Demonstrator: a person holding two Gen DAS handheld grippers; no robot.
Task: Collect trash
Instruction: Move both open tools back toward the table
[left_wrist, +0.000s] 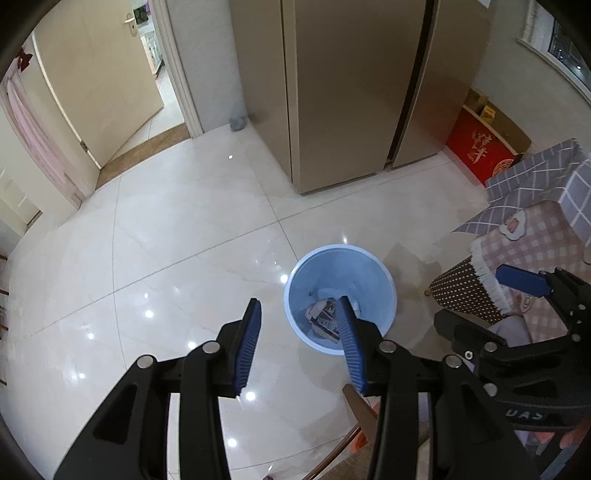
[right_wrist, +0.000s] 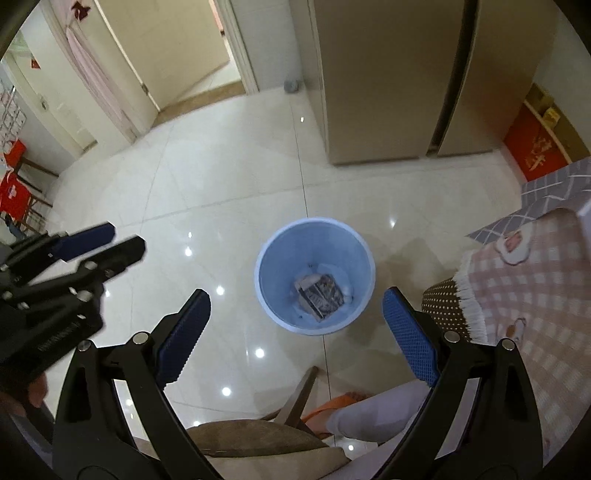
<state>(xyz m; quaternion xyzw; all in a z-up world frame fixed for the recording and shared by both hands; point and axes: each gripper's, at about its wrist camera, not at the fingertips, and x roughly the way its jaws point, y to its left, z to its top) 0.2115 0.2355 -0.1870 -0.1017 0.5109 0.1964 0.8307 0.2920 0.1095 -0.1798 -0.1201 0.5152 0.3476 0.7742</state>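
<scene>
Trash (right_wrist: 320, 291) lies in the blue bin (right_wrist: 273, 254), below the right gripper's (right_wrist: 295, 321) spread, empty fingers

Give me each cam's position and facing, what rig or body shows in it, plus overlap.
Left wrist: on the left gripper, facing steeply down at the tiled floor and blue bin; own open, empty jaws in front, right gripper at the right edge.
Right wrist: on the right gripper, facing down at the blue bin and the trash in it; own wide-open, empty jaws, left gripper at left, a trouser leg below.
Shared: bin, floor, fridge, checked tablecloth.
</scene>
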